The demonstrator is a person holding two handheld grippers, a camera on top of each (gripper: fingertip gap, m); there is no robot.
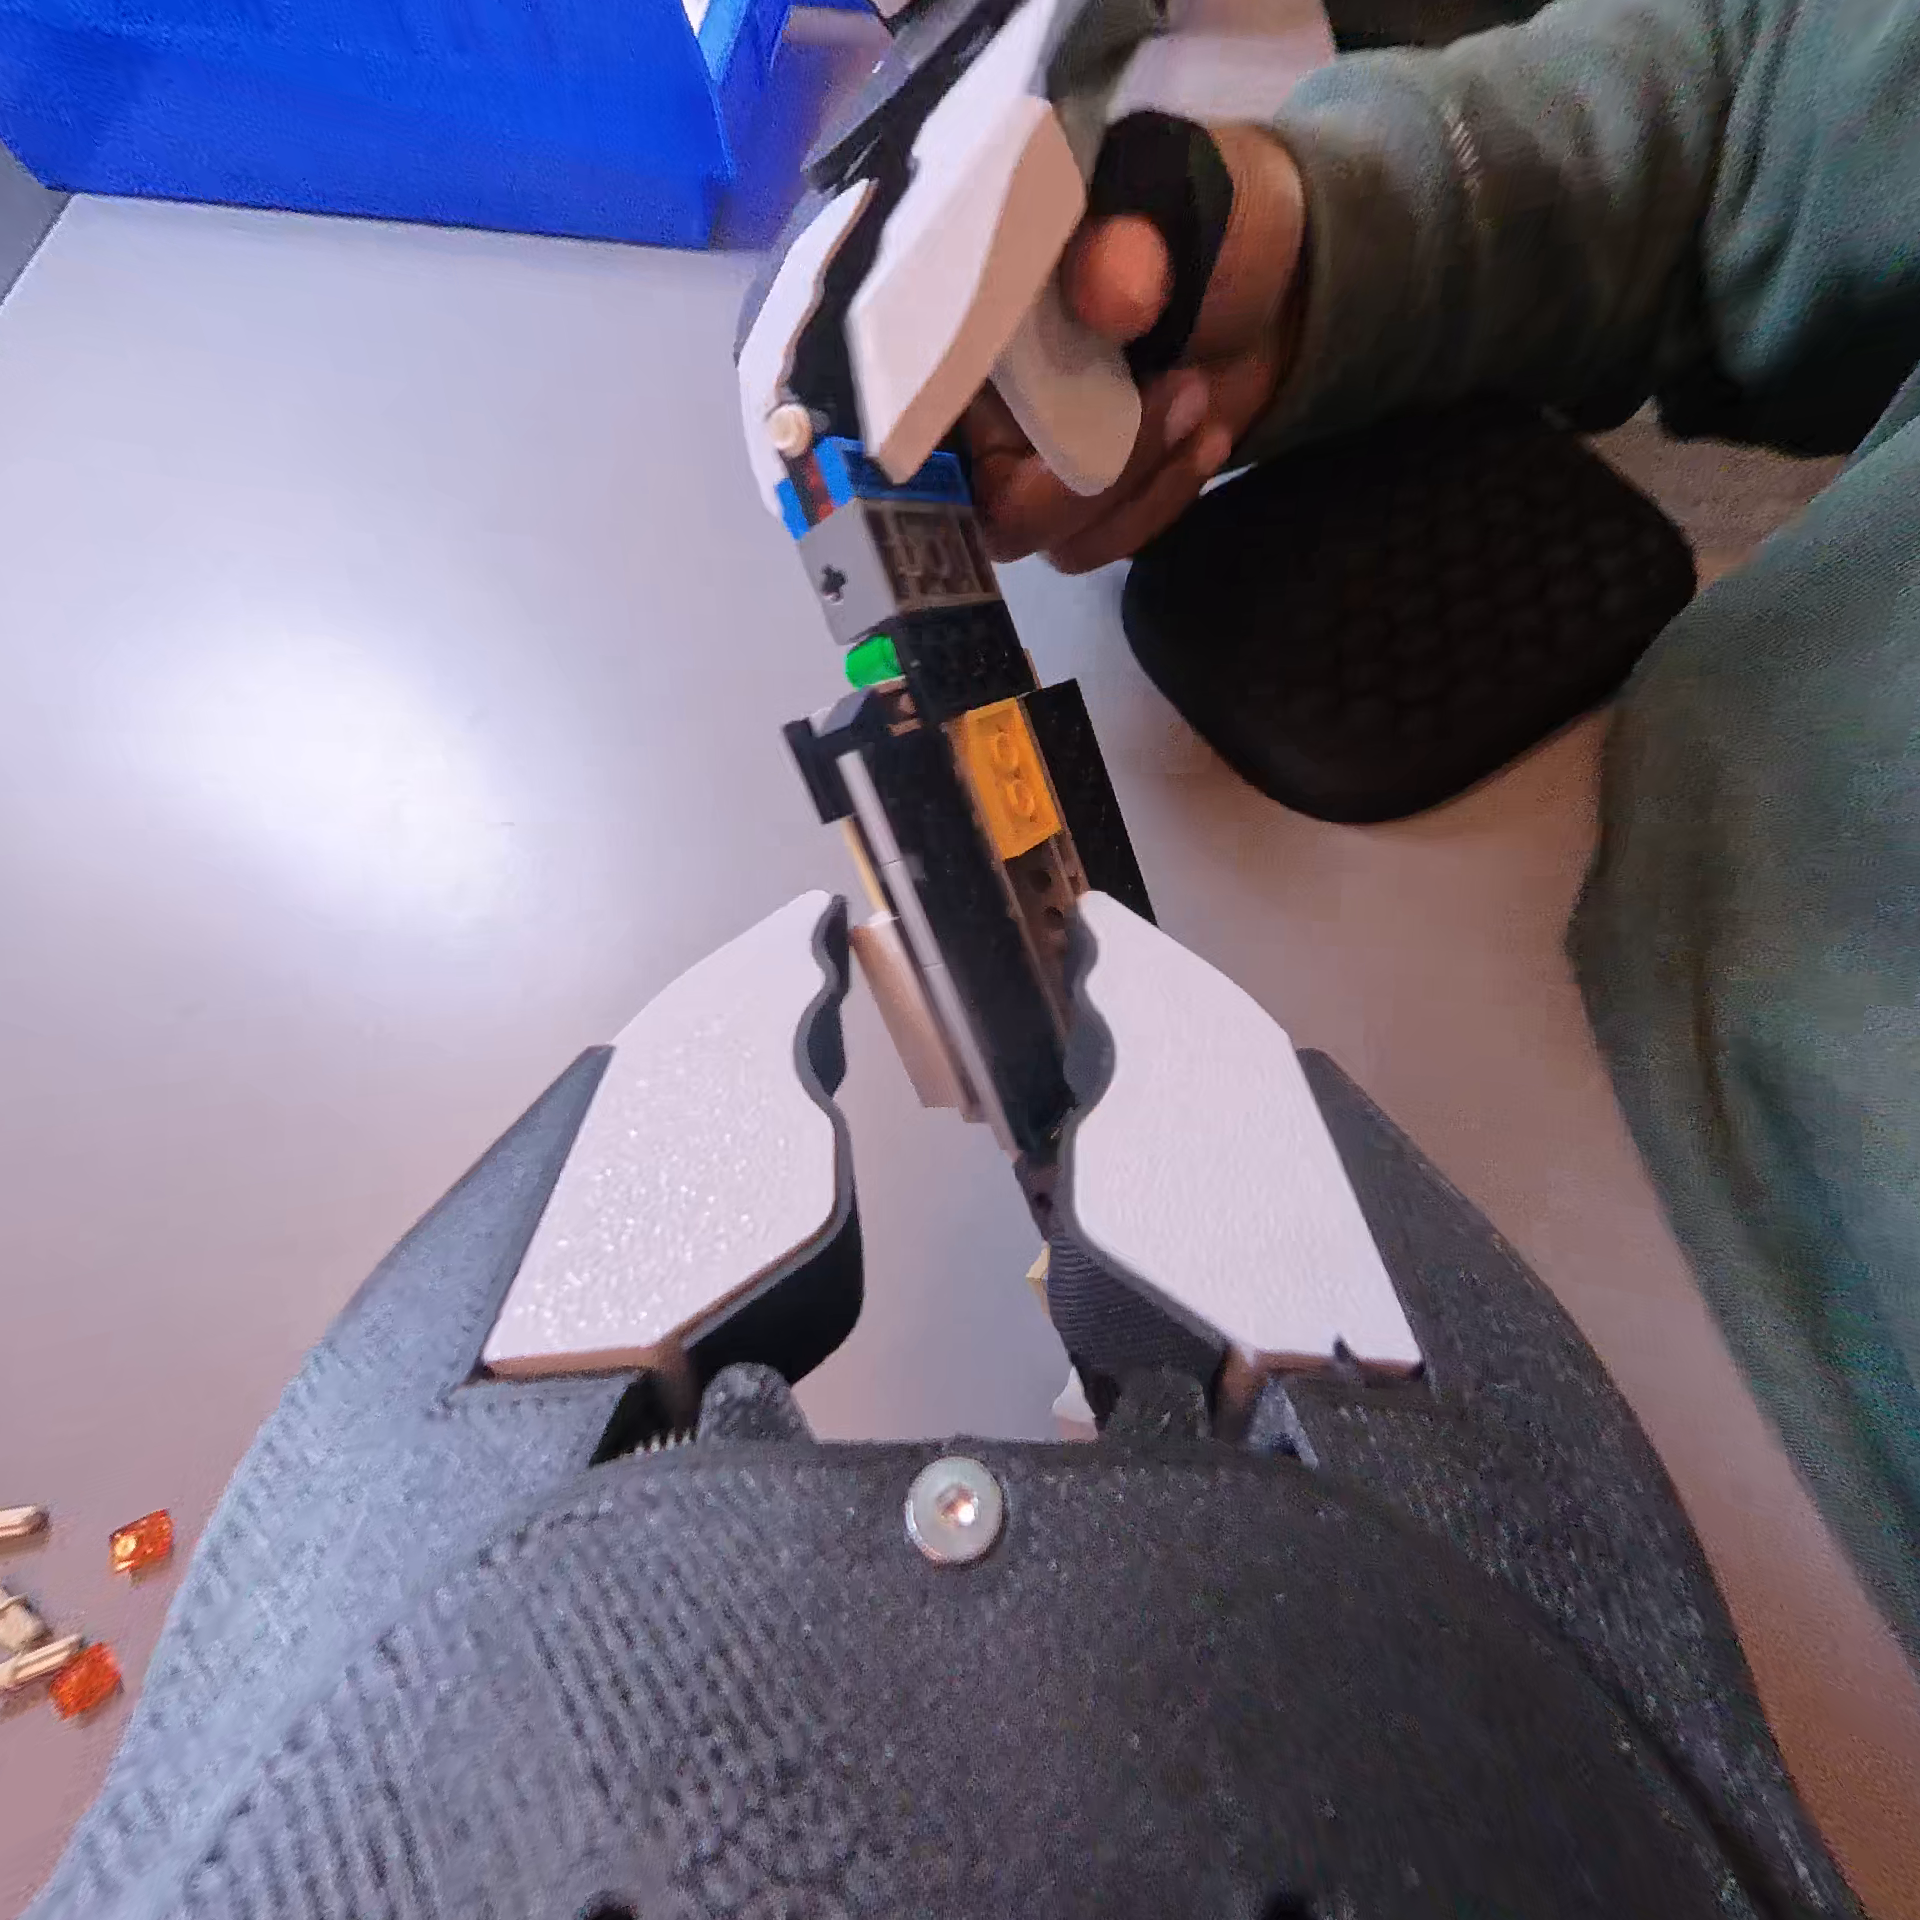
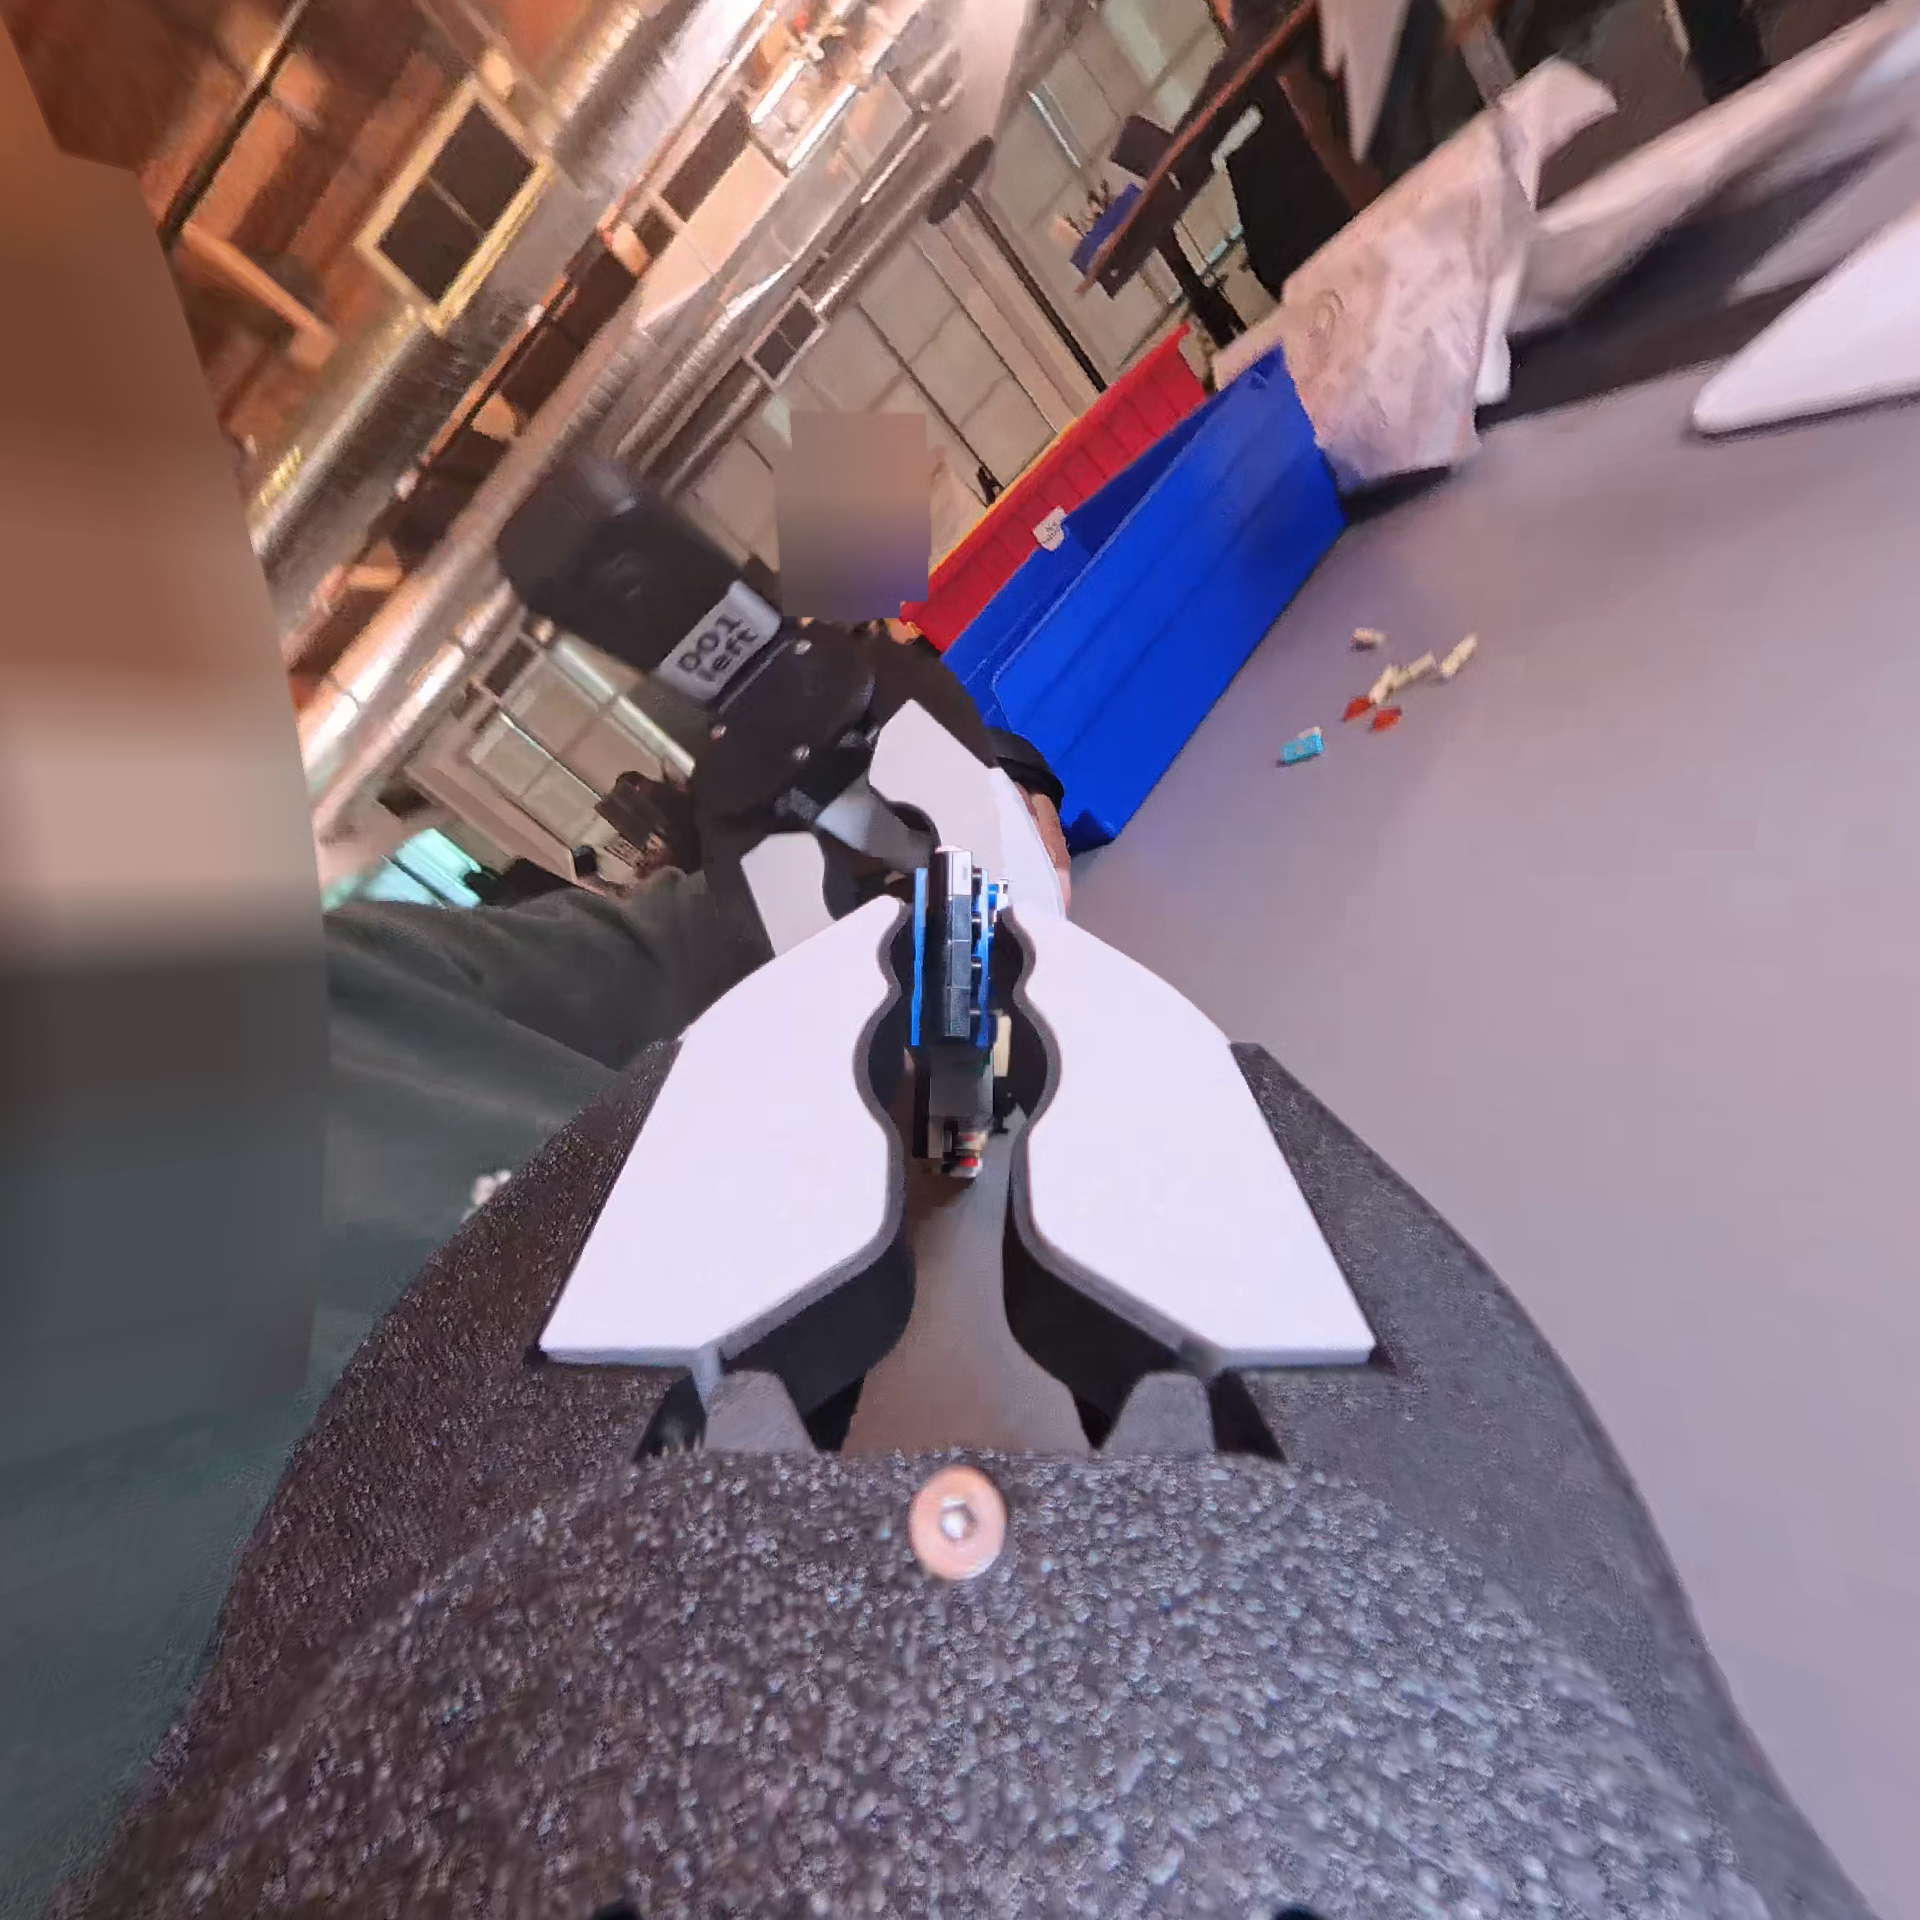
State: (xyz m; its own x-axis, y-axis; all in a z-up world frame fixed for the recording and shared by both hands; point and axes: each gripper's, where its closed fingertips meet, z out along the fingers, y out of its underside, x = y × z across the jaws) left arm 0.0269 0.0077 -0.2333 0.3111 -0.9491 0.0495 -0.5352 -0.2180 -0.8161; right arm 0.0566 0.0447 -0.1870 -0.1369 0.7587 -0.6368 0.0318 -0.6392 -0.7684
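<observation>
Toy-brick model (image 1: 966, 790) mid-air above grey table (image 1: 312, 623). Right gripper (image 1: 883, 457) clamps blue end. Left gripper (image 1: 961, 997) half open, only right-hand pad (image 1: 1091, 997) touching. Risk: snapping apart if twisted, honestly.

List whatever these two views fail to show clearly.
- Left wrist view: the long black-and-grey brick assembly has its near end hidden behind the left gripper's white fingers.
- Right wrist view: small loose bricks on the grey table too small to identify; background blurred.
</observation>
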